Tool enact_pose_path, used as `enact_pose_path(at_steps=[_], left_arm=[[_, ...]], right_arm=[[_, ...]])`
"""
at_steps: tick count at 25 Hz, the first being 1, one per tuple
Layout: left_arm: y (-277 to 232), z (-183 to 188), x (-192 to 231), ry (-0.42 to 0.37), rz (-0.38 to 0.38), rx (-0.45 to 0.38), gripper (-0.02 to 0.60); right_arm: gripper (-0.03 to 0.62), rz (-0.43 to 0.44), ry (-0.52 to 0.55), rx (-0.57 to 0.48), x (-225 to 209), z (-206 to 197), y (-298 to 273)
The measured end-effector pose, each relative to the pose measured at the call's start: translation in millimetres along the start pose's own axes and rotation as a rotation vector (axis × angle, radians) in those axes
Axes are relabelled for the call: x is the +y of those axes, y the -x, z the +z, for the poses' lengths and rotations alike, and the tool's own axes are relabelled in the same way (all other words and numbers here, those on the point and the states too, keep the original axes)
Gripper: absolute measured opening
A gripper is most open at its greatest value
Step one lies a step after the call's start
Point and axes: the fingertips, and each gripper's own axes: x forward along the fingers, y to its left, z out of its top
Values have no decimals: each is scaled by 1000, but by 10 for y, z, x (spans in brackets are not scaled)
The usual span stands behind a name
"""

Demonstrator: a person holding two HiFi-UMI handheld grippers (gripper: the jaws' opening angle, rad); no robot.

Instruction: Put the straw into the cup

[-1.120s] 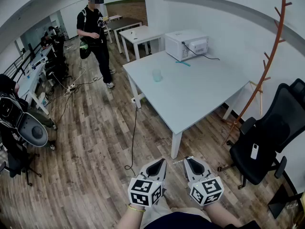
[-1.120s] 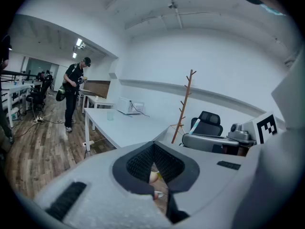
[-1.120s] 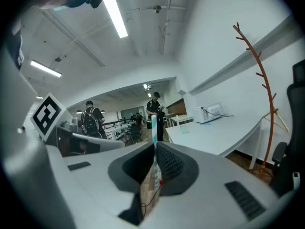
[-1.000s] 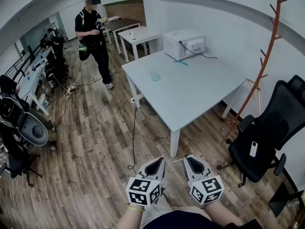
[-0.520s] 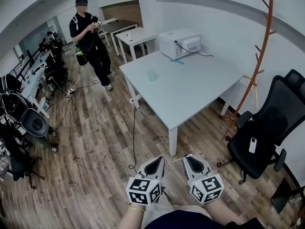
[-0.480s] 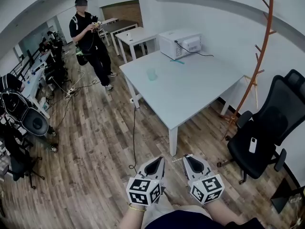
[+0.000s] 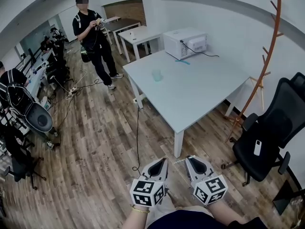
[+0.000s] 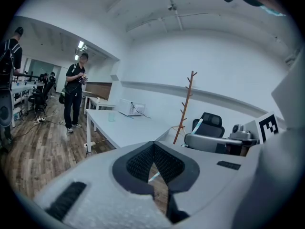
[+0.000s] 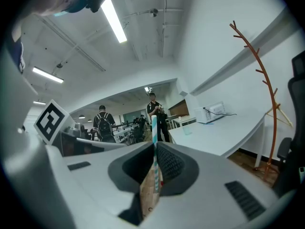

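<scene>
A pale translucent cup [image 7: 157, 75] stands on the white table [image 7: 200, 97], far ahead of both grippers. The cup also shows small in the left gripper view [image 8: 111, 117] and in the right gripper view [image 9: 188, 130]. My right gripper [image 7: 188, 159] is shut on a blue-and-white striped straw [image 9: 153, 137], which stands up between its jaws. From the left gripper view the straw [image 8: 197, 124] pokes up above the right gripper. My left gripper [image 7: 164, 161] is held beside the right one, low over the wooden floor, jaws closed to a point with nothing in them [image 8: 153, 149].
A microwave [image 7: 186, 43] sits at the table's far end with a teal stick [image 7: 182, 62] lying in front of it. A black office chair [image 7: 269, 137] and a wooden coat stand [image 7: 264, 66] are to the right. A person [image 7: 93, 37] stands beyond the table. A cable [image 7: 137, 137] lies on the floor.
The head view has shifted slightly, so the table sits a little differently in the picture. Both grippers stay side by side at the bottom, still closed. The person at the back has shifted.
</scene>
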Motion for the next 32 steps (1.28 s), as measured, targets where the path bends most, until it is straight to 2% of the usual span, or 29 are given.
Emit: enact_pose_path(at_steps=[10,20,32], left_arm=[[-288,267,651,44,-50,4,18],[-620,652,1338,17,-78,15,18],[-822,865,2235,-3,-88,32,18]], right_arm=[[41,-5,-19,-5,-6,177,-774],[41,-34,-3,-30,50,418,-1590],[41,-65,-23,-56,226,401,-2483]])
